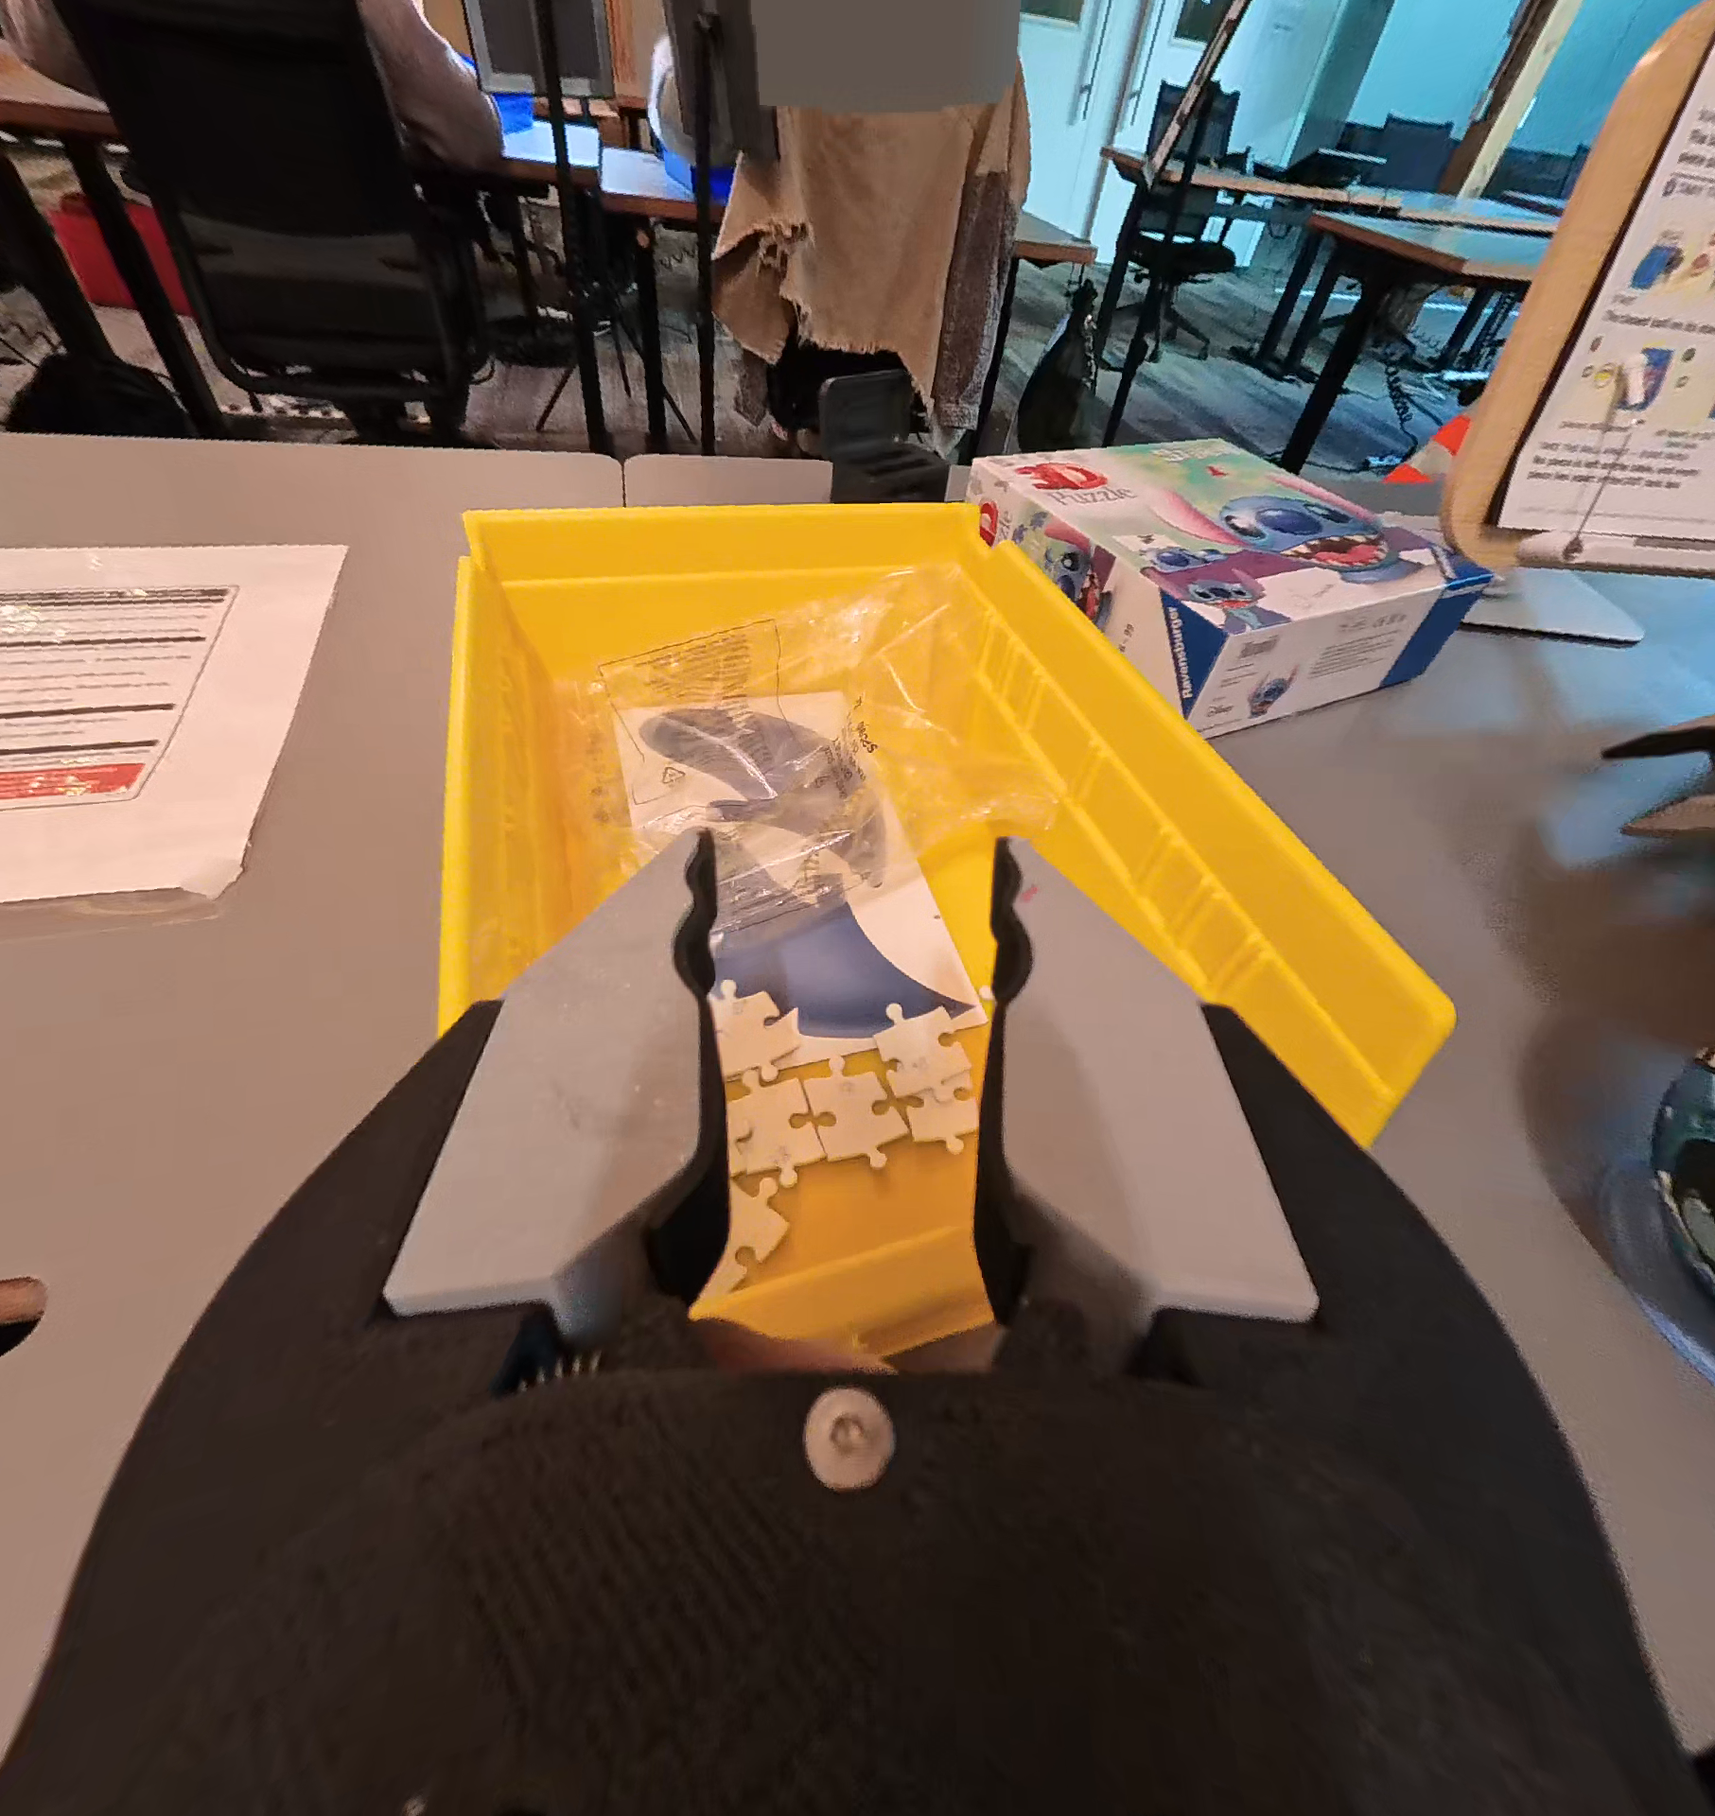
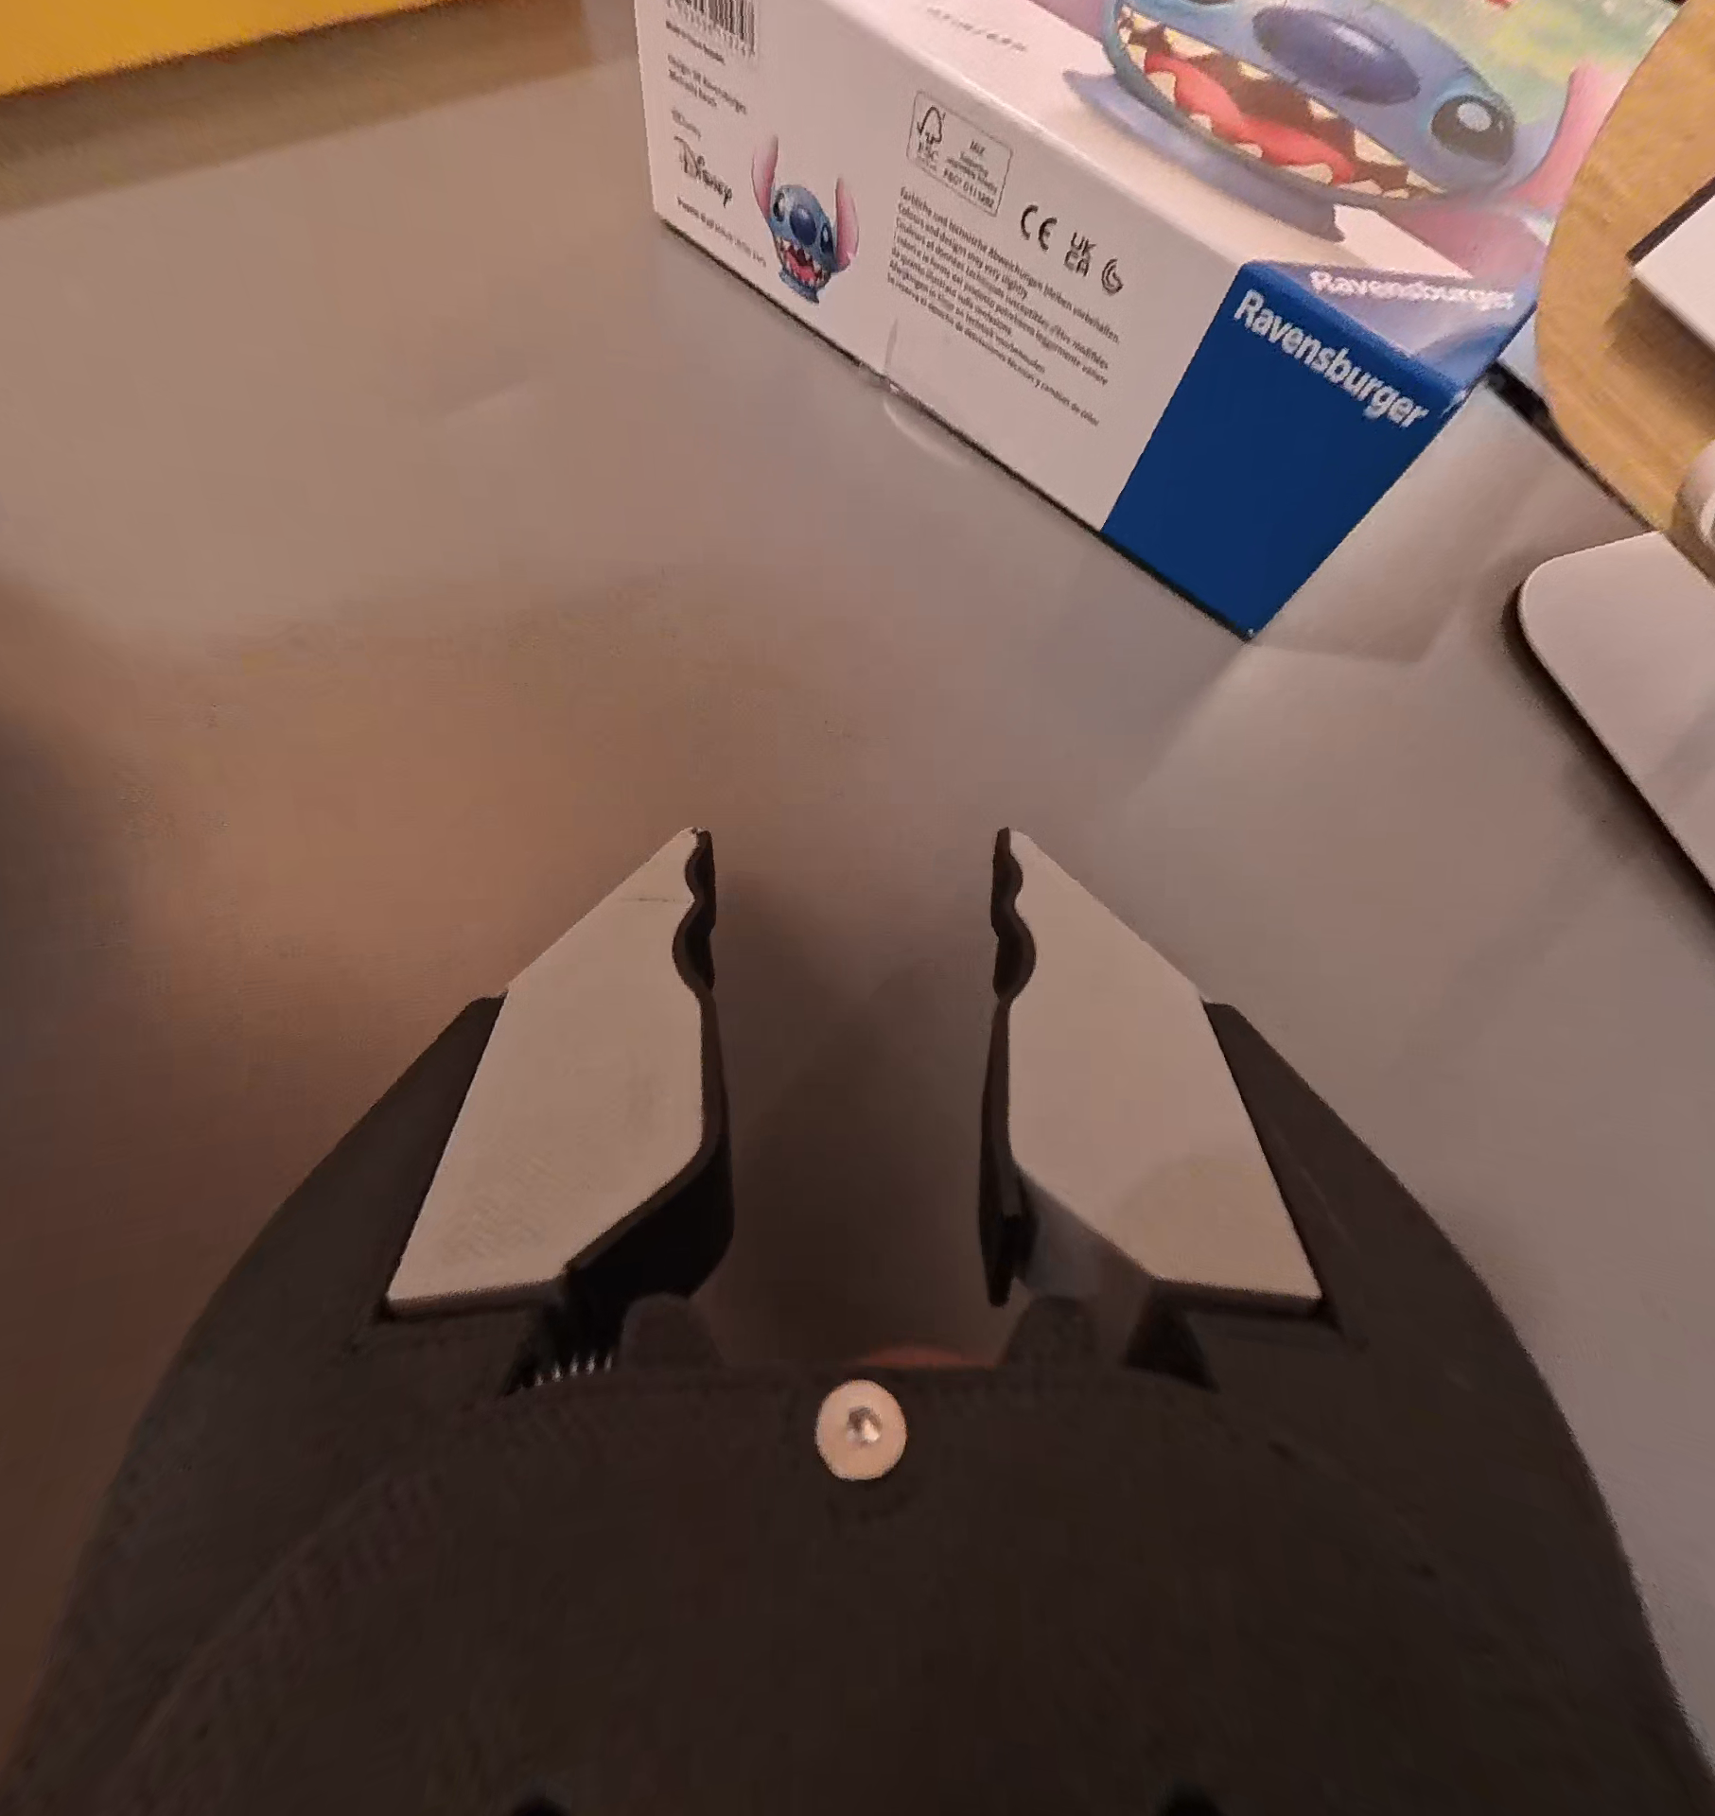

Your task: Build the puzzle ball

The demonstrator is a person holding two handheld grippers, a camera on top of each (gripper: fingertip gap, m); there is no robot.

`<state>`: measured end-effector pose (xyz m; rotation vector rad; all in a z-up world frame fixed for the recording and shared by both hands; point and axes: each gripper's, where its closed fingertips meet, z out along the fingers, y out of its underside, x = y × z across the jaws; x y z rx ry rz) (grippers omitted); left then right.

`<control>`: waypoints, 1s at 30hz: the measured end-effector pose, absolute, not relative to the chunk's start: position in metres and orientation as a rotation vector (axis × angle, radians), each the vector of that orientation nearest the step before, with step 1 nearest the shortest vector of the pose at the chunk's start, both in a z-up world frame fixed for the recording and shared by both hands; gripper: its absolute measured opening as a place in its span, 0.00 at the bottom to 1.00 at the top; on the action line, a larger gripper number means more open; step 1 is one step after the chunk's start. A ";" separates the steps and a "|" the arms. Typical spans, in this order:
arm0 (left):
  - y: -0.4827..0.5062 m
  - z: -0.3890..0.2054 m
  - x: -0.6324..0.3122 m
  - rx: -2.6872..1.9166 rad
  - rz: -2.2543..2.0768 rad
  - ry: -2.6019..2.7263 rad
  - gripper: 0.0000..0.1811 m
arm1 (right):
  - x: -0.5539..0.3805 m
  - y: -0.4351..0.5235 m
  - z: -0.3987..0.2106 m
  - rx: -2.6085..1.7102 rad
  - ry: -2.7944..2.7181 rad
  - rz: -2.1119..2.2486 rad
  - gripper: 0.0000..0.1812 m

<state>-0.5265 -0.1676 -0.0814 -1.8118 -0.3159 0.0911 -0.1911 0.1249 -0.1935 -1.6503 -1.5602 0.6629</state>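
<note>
Left black-and-grey gripper [image 1: 851,865], jaws wide and empty, hangs over white puzzle pieces [image 1: 848,1091] in the long yellow plastic bin [image 1: 1217,855], whose long axis runs away from the desk's near edge; right gripper [image 2: 851,865] likewise wide, empty.

The setting was an office- or classroom-like workroom arranged as a test station. Rows of long desks [image 1: 1423,221] on dark metal legs stood behind the grey work table [image 1: 244,1081], with a black office chair [image 1: 273,197] pushed up to one and carpet underfoot. A glazed door [image 1: 1118,88] closed the far wall. On the work table lay a laminated printed sheet [image 1: 87,688], a yellow plastic parts bin [image 1: 1128,786], a boxed retail puzzle [image 1: 1276,590], and an illustrated instruction sheet on a wooden stand [image 1: 1561,295]
</note>
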 end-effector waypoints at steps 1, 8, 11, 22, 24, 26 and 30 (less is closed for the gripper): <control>-0.169 -0.081 -0.526 -1.812 0.087 -0.310 0.31 | -0.192 0.126 -0.190 -1.635 -1.545 0.668 0.30; -0.189 -0.072 -0.553 -1.716 0.296 -0.334 0.27 | -0.193 0.132 -0.174 -1.583 -1.454 0.715 0.30; -0.190 -0.077 -0.552 -1.689 0.234 -0.348 0.28 | -0.194 0.133 -0.169 -1.549 -1.436 0.741 0.30; -0.195 -0.075 -0.545 -1.701 0.284 -0.278 0.29 | -0.190 0.139 -0.156 -1.521 -1.345 0.766 0.28; -0.195 -0.076 -0.547 -1.708 0.311 -0.278 0.29 | -0.190 0.140 -0.155 -1.526 -1.336 0.780 0.29; -0.194 -0.079 -0.548 -1.715 0.312 -0.280 0.28 | -0.189 0.140 -0.154 -1.521 -1.331 0.784 0.29; -0.195 -0.074 -0.548 -1.691 0.290 -0.293 0.28 | -0.189 0.139 -0.150 -1.481 -1.322 0.764 0.26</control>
